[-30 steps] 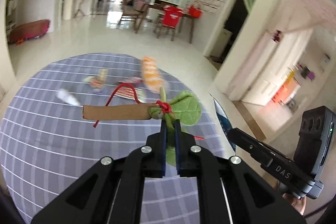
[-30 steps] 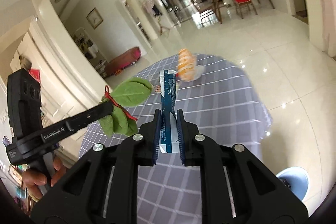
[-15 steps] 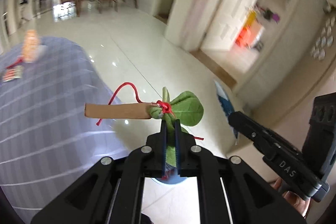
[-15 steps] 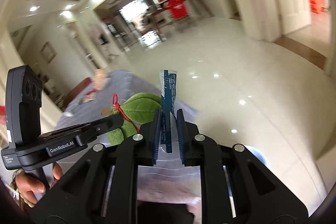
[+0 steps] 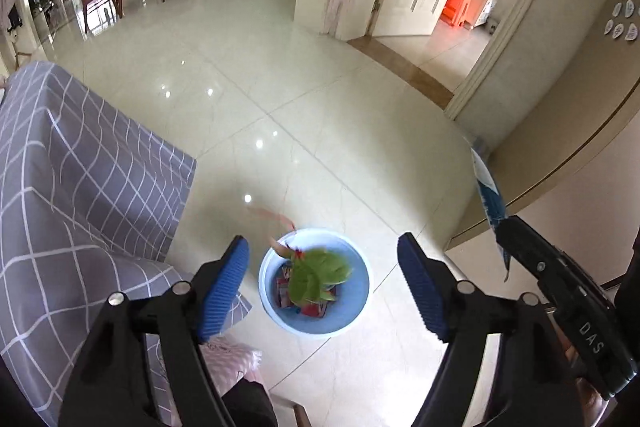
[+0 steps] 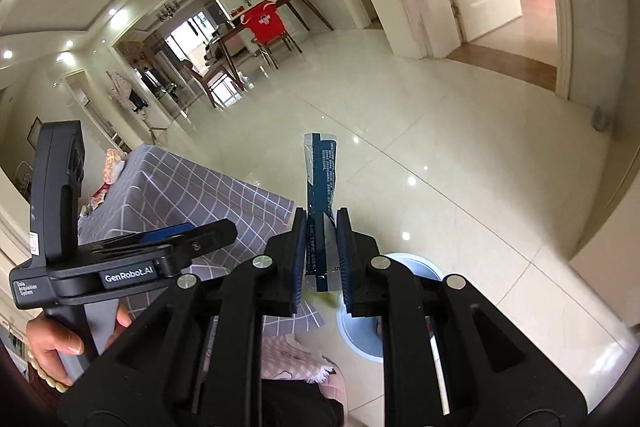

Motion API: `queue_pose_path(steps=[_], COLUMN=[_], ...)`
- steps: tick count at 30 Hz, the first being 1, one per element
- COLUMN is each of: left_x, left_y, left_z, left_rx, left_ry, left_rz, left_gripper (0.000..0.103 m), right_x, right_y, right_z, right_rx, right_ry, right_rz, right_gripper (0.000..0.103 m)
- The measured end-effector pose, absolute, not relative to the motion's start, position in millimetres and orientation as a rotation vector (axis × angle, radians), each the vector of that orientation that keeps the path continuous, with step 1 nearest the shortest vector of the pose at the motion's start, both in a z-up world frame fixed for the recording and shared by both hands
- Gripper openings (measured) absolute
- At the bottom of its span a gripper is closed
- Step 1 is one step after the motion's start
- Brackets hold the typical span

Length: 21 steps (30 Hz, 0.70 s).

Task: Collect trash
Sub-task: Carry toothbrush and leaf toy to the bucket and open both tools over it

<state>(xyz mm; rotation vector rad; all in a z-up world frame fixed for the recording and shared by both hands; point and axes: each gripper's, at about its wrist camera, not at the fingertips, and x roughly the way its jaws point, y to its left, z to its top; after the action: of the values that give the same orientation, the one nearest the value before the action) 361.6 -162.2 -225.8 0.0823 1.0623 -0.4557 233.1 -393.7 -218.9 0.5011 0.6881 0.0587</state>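
Left wrist view: your left gripper (image 5: 323, 285) at lower centre had its jaws opening with nothing between them; below, the blurred green leaf bundle with red string (image 5: 316, 273) was in the round light-blue plastic bin (image 5: 356, 301) on the glossy tiled floor (image 5: 320, 99).

Right wrist view: your right gripper (image 6: 321, 259), at lower centre, was clamped on the dark blue foil wrapper (image 6: 320, 183), which stood upright above the bin's rim (image 6: 416, 263).

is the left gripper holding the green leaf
No, the left gripper has nothing between its opening jaws, and the green leaf lies over the blue bin below.
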Motion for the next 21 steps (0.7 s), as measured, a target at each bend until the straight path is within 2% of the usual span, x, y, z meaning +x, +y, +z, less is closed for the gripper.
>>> queue_pose_path(steps=[21], left_x=[369], left_y=[-128], left_z=[-211], left_rx=[0.063], left_ry=[1.048], left_rz=[-0.399], left_gripper=[0.075], right_x=[252], right_y=[-365], right_z=[-222], right_rx=[0.483], right_ry=[0.713], right_rz=[0.113], right_gripper=[0.017])
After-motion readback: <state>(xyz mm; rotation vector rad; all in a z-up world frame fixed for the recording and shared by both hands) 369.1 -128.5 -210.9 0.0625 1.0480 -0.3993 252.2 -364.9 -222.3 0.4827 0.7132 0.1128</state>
